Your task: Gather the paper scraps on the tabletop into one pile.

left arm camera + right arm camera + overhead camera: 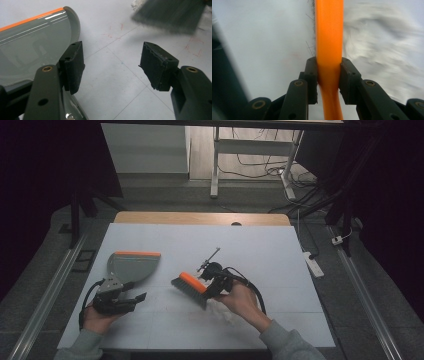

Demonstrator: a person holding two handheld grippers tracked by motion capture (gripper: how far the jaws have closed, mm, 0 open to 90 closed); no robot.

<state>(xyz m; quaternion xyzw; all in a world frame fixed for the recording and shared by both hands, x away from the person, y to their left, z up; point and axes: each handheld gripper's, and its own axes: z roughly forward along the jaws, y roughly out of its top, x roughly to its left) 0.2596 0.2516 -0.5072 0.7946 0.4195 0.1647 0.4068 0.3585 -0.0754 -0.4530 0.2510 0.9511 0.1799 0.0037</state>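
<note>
A grey dustpan point(131, 266) with an orange front lip lies at the left of the white table top point(260, 250). My left gripper point(134, 291) rests just behind the dustpan. In the left gripper view it point(112, 55) stands open over bare table, with the dustpan point(30, 45) against the outer side of its left jaw. My right gripper point(212, 285) is shut on the orange handle point(329, 37) of a hand brush point(190, 289), whose grey bristles point(172, 15) hang low over the table. A small heap of white fluff point(220, 309) lies under the right hand.
A thin dark rod point(211, 257) juts out past the right gripper. The table's wooden back edge point(200, 218) runs behind the white top. A power strip point(313, 263) and cables lie on the floor to the right. Faint red marks point(192, 47) dot the table.
</note>
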